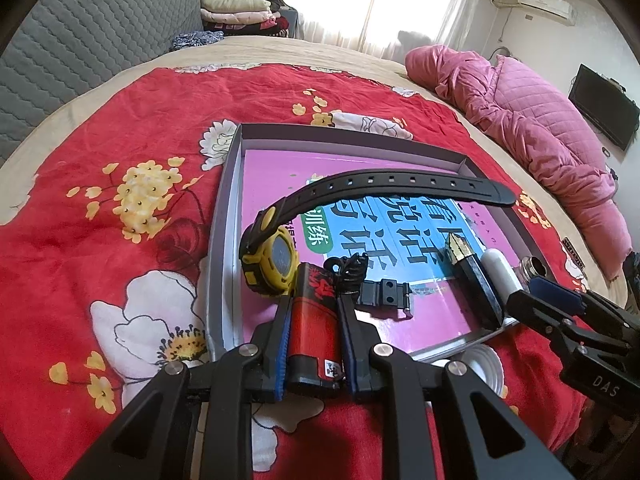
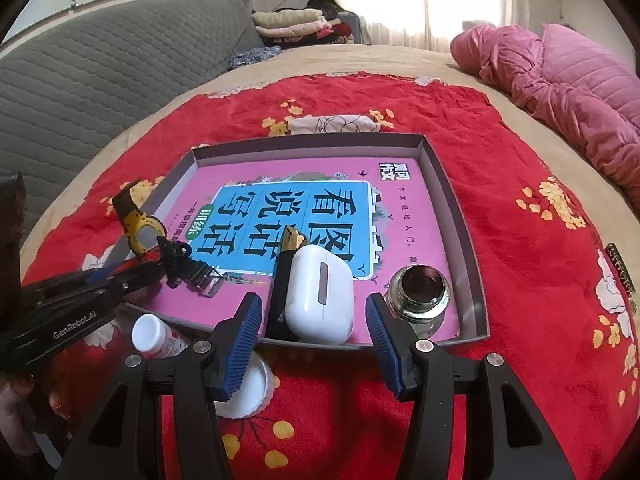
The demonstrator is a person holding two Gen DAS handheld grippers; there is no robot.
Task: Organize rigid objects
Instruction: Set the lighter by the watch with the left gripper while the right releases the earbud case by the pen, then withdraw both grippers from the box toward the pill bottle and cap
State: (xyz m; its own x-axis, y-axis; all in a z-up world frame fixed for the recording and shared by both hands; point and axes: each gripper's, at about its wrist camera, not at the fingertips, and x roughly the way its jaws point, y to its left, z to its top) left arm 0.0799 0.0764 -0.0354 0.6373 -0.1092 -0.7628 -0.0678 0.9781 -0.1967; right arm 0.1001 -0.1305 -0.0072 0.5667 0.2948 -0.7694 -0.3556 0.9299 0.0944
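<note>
A shallow grey box (image 1: 230, 184) (image 2: 452, 184) lined with a pink book lies on the red floral bedspread. My left gripper (image 1: 313, 292) is shut on a red and black lighter (image 1: 314, 320) with a black cord, held over the box's near edge. A yellow watch (image 1: 272, 260) (image 2: 142, 228) with a black strap lies beside it. In the box lie a black and gold pen (image 1: 472, 276) (image 2: 286, 268), a white earbud case (image 2: 320, 296) and a glass jar (image 2: 422, 294). My right gripper (image 2: 314, 328) is open, its fingers either side of the earbud case.
A small white bottle (image 2: 154, 336) and a white lid (image 2: 250, 390) lie on the bedspread just in front of the box. A pink quilt (image 2: 568, 92) is heaped at the far right. A grey padded sofa back (image 2: 100, 92) stands to the left.
</note>
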